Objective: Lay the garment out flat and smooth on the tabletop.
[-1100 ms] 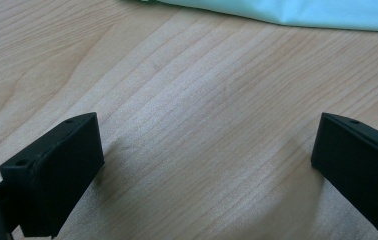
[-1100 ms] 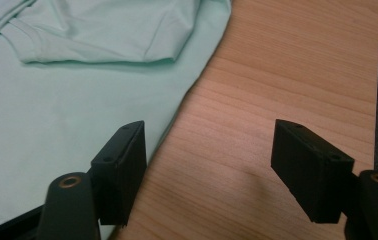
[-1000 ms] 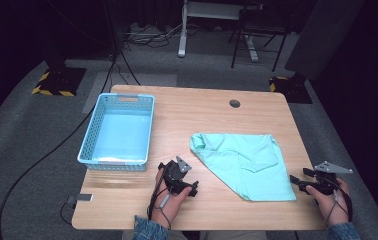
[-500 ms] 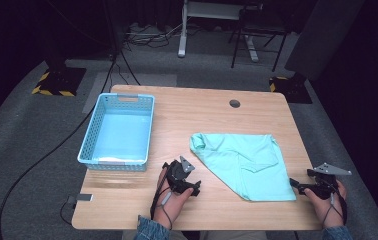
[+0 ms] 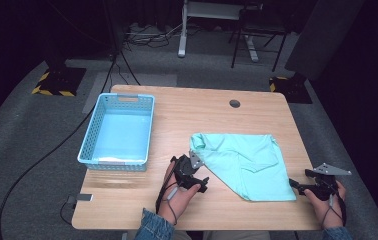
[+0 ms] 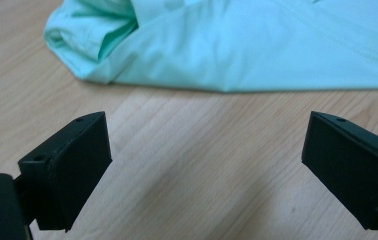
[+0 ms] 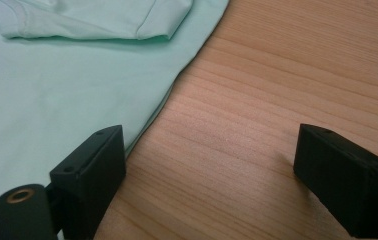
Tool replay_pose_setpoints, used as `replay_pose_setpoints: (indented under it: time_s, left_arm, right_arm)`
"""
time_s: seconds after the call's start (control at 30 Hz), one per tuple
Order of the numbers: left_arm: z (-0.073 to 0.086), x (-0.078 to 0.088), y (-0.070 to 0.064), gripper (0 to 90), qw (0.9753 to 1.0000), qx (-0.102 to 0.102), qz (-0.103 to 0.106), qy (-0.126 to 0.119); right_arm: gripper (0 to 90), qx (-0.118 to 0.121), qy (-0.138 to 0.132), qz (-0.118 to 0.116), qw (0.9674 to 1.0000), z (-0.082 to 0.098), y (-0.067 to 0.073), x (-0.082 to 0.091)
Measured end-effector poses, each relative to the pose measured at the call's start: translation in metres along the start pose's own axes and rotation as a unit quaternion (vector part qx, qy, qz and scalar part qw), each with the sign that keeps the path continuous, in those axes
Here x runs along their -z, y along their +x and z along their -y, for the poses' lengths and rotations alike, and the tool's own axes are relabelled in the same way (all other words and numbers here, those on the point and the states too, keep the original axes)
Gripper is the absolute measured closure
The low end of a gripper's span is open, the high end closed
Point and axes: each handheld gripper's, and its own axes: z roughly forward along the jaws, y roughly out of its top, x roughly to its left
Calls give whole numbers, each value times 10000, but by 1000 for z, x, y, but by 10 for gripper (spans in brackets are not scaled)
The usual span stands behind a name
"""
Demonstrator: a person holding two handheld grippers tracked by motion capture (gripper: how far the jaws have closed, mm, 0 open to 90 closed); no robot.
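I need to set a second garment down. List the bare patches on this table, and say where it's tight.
Widest bare patch: the far strip of the table beyond the mint shirt, up to the small round hole. A narrower lane lies between the blue basket and the shirt. The near edge is tight: the left gripper and right gripper flank the shirt.

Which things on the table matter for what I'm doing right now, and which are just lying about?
In the job:
- mint-green shirt, partly folded on the table
- left tool, jaws open, beside the shirt's left edge
- right tool, jaws open, at the shirt's lower right corner

Lying about:
- blue basket, apart from the shirt; possibly meant for it later
- round grommet hole in the table
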Motion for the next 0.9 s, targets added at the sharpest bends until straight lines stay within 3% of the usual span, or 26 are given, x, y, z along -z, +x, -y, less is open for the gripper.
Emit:
replay_pose_setpoints:
  time_s: [0.43,0.9]
  left_arm:
    - [-33,-3,-12,73,9991,-360,113,-169]
    - [-59,-6,-12,81,9983,-384,217,-371]
  right_arm:
    - [136,-42,-4,45,10000,-1,-1,-1]
    - [143,-43,-12,47,10000,-1,0,0]
